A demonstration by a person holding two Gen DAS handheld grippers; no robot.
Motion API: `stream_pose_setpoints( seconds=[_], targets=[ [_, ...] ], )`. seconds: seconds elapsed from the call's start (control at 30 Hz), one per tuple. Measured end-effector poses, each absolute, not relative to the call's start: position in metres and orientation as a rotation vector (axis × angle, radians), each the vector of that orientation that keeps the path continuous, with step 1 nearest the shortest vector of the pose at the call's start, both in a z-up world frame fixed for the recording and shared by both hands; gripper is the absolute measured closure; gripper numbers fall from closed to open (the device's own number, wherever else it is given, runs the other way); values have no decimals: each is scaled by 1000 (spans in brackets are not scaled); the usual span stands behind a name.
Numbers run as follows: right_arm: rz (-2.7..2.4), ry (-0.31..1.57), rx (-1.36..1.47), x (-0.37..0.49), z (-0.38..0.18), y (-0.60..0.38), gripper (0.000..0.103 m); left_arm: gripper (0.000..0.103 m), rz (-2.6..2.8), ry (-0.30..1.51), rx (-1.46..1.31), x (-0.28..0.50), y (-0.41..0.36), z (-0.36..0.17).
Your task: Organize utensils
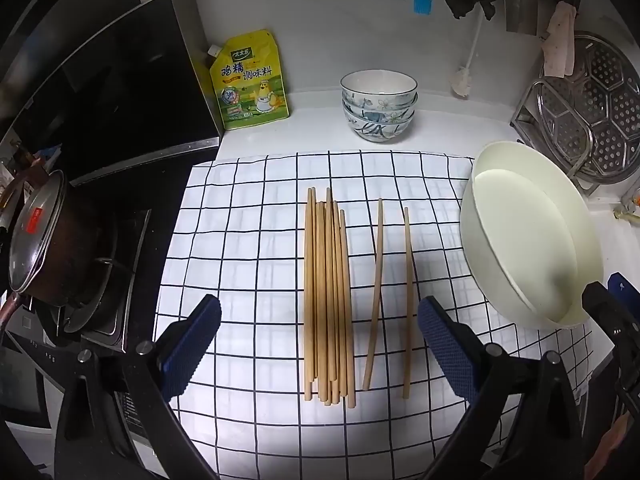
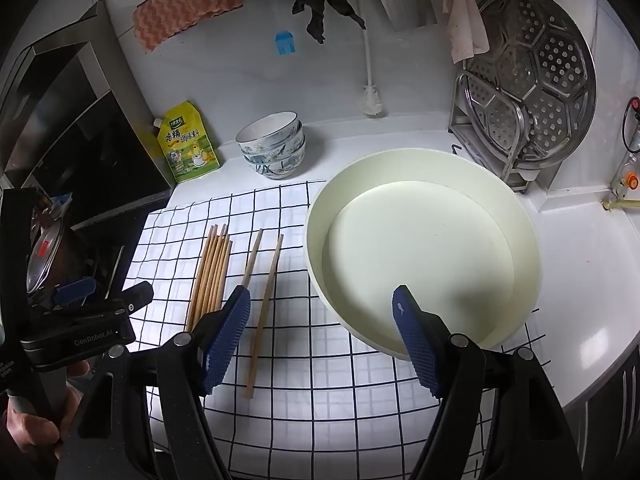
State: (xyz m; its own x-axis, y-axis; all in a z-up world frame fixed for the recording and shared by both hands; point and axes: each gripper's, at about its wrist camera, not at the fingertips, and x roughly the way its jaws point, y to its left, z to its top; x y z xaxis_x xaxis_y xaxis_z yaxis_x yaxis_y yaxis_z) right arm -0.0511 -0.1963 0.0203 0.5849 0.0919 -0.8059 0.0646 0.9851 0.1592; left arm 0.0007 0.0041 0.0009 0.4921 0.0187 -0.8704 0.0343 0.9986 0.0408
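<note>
Chopsticks: a tight bundle of chopsticks (image 1: 329,300), pale wood, lies lengthwise on the checked cloth (image 1: 248,240), directly ahead of the left claw (image 1: 320,354) and centred between its fingers. Two loose chopsticks (image 1: 394,300) lie just beside the bundle, toward that claw's right finger, slightly splayed and apart from each other. None is lifted or touched.

Left claw: wide open, nothing between the blue pads (image 1: 192,344); it hangs above the cloth, tilted steeply down toward the bundle's near ends.

Right claw (image 2: 320,340): wide open and empty, also angled steeply down. Its left finger sits over the near end of one loose chopstick in view; contact cannot be confirmed. Its right finger overlaps the near rim of the cream basin (image 2: 420,264), which stands ahead and to its right, partly on the cloth.

Worktop (image 2: 580,280): white. Stacked patterned bowls (image 1: 378,106) and a yellow seasoning pouch (image 1: 250,80) stand well beyond both claws, against the wall.
</note>
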Motion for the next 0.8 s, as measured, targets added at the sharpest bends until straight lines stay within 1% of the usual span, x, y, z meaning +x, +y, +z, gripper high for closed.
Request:
stream_pose_setpoints(
  seconds=[0.8],
  targets=[
    [17, 948, 178, -48, 22, -192, 33, 6, 0, 1047, 62, 0, 9, 6]
  ],
)
